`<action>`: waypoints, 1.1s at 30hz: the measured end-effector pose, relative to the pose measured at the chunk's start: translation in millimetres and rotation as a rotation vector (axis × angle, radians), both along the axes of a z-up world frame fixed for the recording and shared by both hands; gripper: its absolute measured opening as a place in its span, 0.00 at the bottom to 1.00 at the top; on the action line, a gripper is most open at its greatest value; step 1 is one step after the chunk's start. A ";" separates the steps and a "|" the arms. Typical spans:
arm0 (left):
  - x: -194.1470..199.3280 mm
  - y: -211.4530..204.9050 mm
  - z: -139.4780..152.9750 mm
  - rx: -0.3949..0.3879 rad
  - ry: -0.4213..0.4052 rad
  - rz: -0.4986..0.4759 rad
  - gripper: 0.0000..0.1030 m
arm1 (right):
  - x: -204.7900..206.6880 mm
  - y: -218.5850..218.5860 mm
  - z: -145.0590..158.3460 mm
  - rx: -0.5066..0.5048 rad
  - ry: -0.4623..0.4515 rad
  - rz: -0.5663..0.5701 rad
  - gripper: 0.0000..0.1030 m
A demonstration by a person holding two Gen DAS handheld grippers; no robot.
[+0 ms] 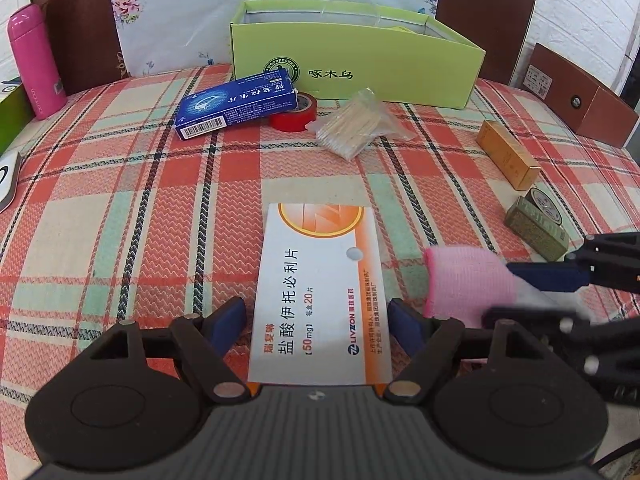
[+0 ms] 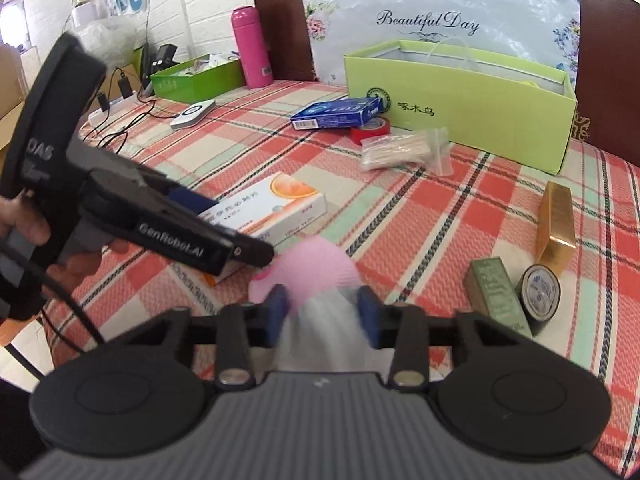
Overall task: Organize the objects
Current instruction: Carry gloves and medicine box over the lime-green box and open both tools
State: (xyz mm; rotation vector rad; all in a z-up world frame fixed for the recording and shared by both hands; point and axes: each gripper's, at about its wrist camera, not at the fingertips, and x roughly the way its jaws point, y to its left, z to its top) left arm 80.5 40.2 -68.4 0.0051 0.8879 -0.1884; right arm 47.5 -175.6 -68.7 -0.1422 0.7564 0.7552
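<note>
A white and orange medicine box (image 1: 320, 292) lies flat on the plaid tablecloth (image 1: 120, 200). My left gripper (image 1: 316, 316) straddles its near end, blue pads against its two long sides. Just to the box's right, a pink roll (image 1: 460, 280) with a blurred white wrapper sits between the fingers of my right gripper (image 1: 528, 296). In the right wrist view the pink roll (image 2: 316, 268) fills the gap of the right gripper (image 2: 322, 314), both pads touching it. A hand holds the left gripper at that view's left edge.
At the back stands an open light-green box (image 1: 352, 64). In front of it lie a blue box (image 1: 240, 104), red tape (image 1: 294, 114) and a bag of toothpicks (image 1: 354, 124). A gold box (image 1: 508, 154), a small green box (image 1: 536, 232) and a round tin (image 1: 546, 204) sit right. A pink bottle (image 1: 36, 60) stands far left.
</note>
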 end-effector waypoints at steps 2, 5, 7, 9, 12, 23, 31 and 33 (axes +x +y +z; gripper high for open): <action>0.8 1.0 -0.3 -0.005 0.000 0.002 0.79 | 0.5 -2.6 6.5 0.020 -0.004 -0.007 0.09; 2.9 0.7 -0.3 -0.006 -0.005 0.006 0.75 | -1.1 -7.9 18.0 0.048 -0.027 -0.025 0.08; 3.2 1.6 1.0 -0.008 -0.017 0.012 0.67 | -0.5 -13.5 27.8 0.082 -0.036 -0.048 0.08; 4.7 5.3 3.1 -0.042 -0.013 0.021 0.66 | 0.9 -19.8 38.4 0.113 -0.057 -0.073 0.08; 7.9 10.1 11.9 -0.102 -0.022 0.029 0.66 | 7.7 -27.2 57.8 0.152 -0.100 -0.109 0.08; 52.1 2.0 109.4 -0.152 -0.285 0.007 0.66 | 65.8 -27.2 124.8 0.204 -0.302 -0.183 0.08; 136.2 -11.0 146.6 -0.135 -0.367 0.005 0.66 | 151.2 -12.4 153.2 0.182 -0.459 -0.229 0.08; 158.9 -9.4 148.3 -0.140 -0.359 0.009 0.66 | 172.4 -9.7 153.0 0.177 -0.480 -0.243 0.08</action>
